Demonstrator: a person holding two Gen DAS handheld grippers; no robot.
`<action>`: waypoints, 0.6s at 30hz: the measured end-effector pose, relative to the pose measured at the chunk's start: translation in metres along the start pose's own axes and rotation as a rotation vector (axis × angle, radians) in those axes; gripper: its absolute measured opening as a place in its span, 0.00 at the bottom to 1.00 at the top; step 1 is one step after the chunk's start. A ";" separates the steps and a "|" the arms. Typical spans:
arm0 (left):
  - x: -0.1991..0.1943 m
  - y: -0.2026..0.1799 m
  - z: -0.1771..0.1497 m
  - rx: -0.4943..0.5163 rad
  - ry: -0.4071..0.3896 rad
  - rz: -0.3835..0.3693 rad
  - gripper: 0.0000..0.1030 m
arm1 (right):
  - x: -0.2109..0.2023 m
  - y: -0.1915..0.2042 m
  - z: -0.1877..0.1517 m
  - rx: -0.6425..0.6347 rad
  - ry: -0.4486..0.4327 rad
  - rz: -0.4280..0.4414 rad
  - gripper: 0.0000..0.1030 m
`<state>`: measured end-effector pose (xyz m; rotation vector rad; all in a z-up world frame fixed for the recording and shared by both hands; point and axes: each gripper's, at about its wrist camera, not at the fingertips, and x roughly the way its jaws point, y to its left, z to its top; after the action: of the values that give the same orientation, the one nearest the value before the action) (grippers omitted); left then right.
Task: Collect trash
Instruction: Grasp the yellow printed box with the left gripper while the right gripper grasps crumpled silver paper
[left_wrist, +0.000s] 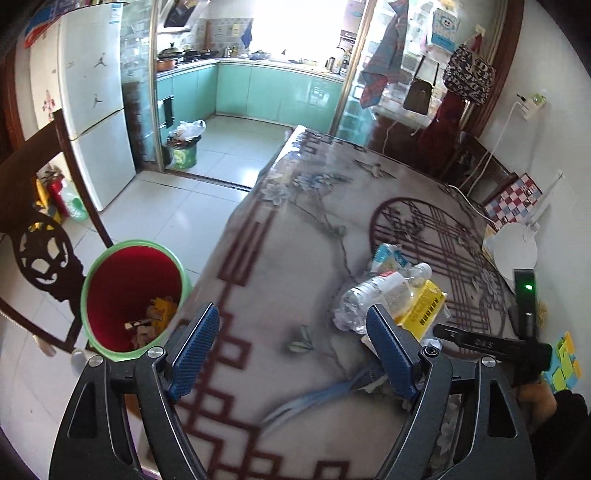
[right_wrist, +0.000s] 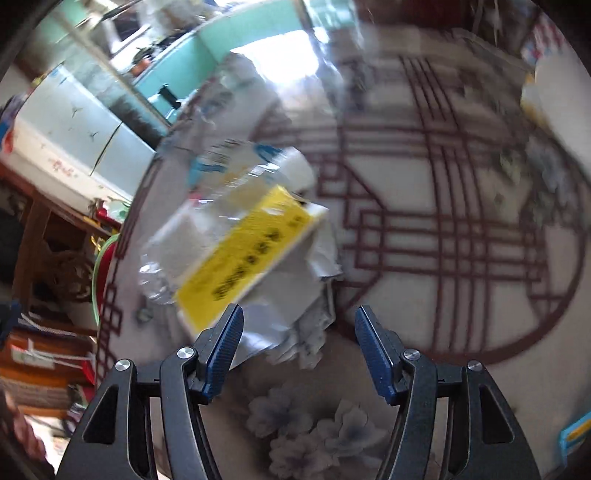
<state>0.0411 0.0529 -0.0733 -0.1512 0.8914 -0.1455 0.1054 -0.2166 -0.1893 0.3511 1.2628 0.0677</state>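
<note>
The trash sits heaped at the centre right of the left wrist view: a crushed plastic bottle (left_wrist: 373, 295), a yellow carton (left_wrist: 424, 308) leaning on it, and a blue-and-white wrapper (left_wrist: 389, 254) just behind, all on the patterned table (left_wrist: 280, 258). The bin (left_wrist: 133, 295), red inside with a green rim, stands at lower left just off the table's edge, handy for dropping things in, and some scraps already lie in it. The left gripper (left_wrist: 291, 343) hangs spread wide over bare tablecloth, holding nothing. The right gripper (right_wrist: 299, 341) is also spread and empty, pointed at the crumpled white paper (right_wrist: 295, 306) under the carton; that view is blurred. I'd judge it is lining up for the next pick.
</note>
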 end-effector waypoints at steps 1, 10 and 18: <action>0.002 -0.009 -0.001 0.012 0.010 -0.004 0.79 | 0.011 -0.010 0.003 0.038 0.020 0.076 0.60; 0.022 -0.075 -0.006 0.155 0.073 -0.063 0.81 | -0.005 -0.011 0.001 -0.055 0.005 0.195 0.19; 0.081 -0.154 -0.022 0.470 0.165 -0.139 0.81 | -0.073 -0.065 -0.016 0.017 -0.094 0.137 0.19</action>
<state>0.0642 -0.1151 -0.1198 0.2403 0.9875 -0.4972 0.0588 -0.2923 -0.1452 0.4505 1.1457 0.1549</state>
